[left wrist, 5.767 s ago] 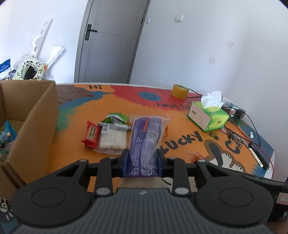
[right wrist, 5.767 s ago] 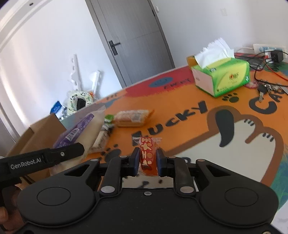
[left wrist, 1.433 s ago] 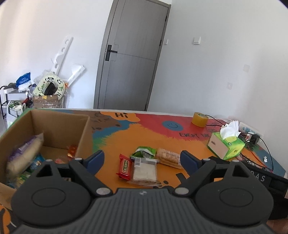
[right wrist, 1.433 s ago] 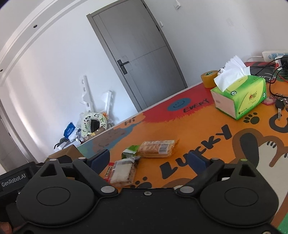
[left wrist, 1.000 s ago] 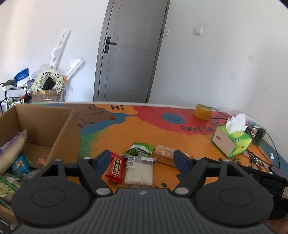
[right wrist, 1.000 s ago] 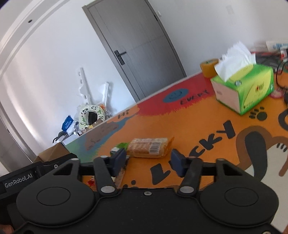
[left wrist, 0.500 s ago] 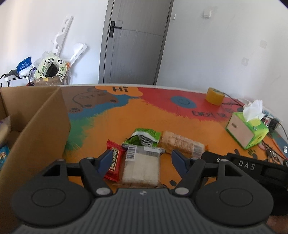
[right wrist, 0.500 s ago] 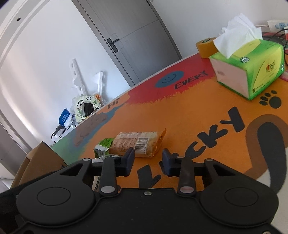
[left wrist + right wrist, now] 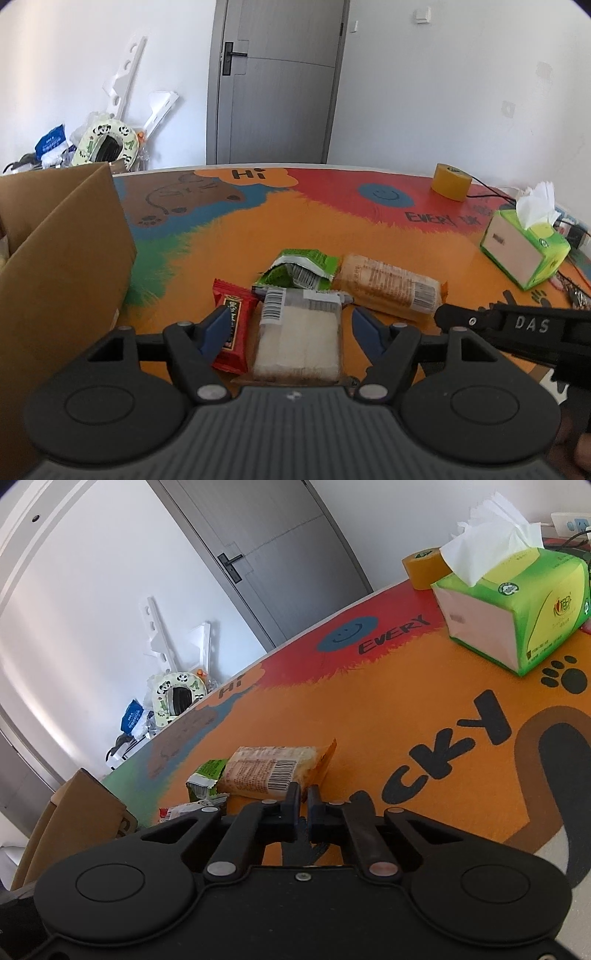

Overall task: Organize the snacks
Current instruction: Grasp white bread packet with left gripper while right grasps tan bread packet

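Note:
Several snacks lie together on the colourful mat. A clear white cracker pack (image 9: 299, 334) lies between the open fingers of my left gripper (image 9: 291, 328), low over it. A red bar (image 9: 234, 328) lies under the left fingertip. A green packet (image 9: 301, 271) and an orange biscuit pack (image 9: 391, 291) lie behind. In the right wrist view the biscuit pack (image 9: 273, 771) lies just ahead of my right gripper (image 9: 303, 797), whose fingers are nearly together at its near edge; nothing shows held between them. The green packet (image 9: 207, 779) lies left of it.
A cardboard box (image 9: 62, 266) stands at the left, its corner also in the right wrist view (image 9: 85, 805). A green tissue box (image 9: 524, 247) (image 9: 517, 609) and a yellow tape roll (image 9: 452, 181) (image 9: 424, 566) sit at the far right. Cables lie beyond.
Both grippers dropped snacks in the box, then came back to the pile. The left has lowered over the cracker pack. The right's fingers have closed in while nearing the biscuit pack.

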`<state>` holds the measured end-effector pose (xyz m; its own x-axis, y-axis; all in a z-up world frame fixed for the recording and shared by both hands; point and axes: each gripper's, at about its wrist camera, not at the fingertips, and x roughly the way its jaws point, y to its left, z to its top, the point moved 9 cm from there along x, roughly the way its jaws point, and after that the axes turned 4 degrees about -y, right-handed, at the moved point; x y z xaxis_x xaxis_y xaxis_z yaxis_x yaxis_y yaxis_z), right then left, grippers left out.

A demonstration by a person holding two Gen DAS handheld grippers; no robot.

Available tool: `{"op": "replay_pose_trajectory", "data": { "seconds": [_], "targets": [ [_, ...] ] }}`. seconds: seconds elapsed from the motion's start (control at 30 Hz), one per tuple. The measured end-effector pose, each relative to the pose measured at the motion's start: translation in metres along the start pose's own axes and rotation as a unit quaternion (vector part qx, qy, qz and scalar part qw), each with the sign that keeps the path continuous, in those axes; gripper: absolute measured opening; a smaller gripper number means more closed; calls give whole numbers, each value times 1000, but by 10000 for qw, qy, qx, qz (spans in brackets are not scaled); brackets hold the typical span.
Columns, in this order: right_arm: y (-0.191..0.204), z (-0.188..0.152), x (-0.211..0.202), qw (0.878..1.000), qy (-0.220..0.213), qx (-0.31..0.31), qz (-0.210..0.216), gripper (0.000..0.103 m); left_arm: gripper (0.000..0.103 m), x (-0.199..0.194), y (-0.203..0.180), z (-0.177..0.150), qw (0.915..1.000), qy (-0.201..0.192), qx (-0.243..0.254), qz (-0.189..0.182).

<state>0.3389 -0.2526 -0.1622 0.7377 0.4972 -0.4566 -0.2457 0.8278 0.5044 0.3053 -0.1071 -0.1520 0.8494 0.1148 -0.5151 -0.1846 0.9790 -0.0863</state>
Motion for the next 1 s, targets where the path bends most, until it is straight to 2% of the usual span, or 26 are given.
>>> {"op": "replay_pose_trajectory", "data": {
  "seconds": [0.3,0.4,0.6,0.67,0.77,0.83,0.87,0.93,1.0],
  "targets": [
    [-11,-4,-33,9997,-184,112,-120,4,71,-7,-14,-11,9995,33,256,-160],
    [-16,-8,-44,9995,-231,152,-170,4,58,-5,-17,-19,9994,158,272,-168],
    [-13,-28,-61,9999,-40,141,-23,5,52,-14,-19,-21,9994,152,218,-230],
    [-12,-32,-65,9994,89,312,139,10,52,-19,-19,-23,9993,161,224,-254],
    [-7,-28,-71,9999,-11,110,69,13,50,-26,-18,-27,9992,171,188,-298],
    [-5,-27,-72,9999,-43,66,65,30,48,-29,-18,-28,9992,173,159,-336],
    [-4,-27,-72,9999,-61,48,75,34,47,-31,-17,-28,9991,183,135,-360],
    [-1,-25,-71,9999,-108,-70,35,52,47,-33,-16,-28,9990,199,122,-375],
    [3,-21,-68,9996,-175,-214,17,61,47,-34,-15,-29,9989,217,112,-394]
  ]
}}
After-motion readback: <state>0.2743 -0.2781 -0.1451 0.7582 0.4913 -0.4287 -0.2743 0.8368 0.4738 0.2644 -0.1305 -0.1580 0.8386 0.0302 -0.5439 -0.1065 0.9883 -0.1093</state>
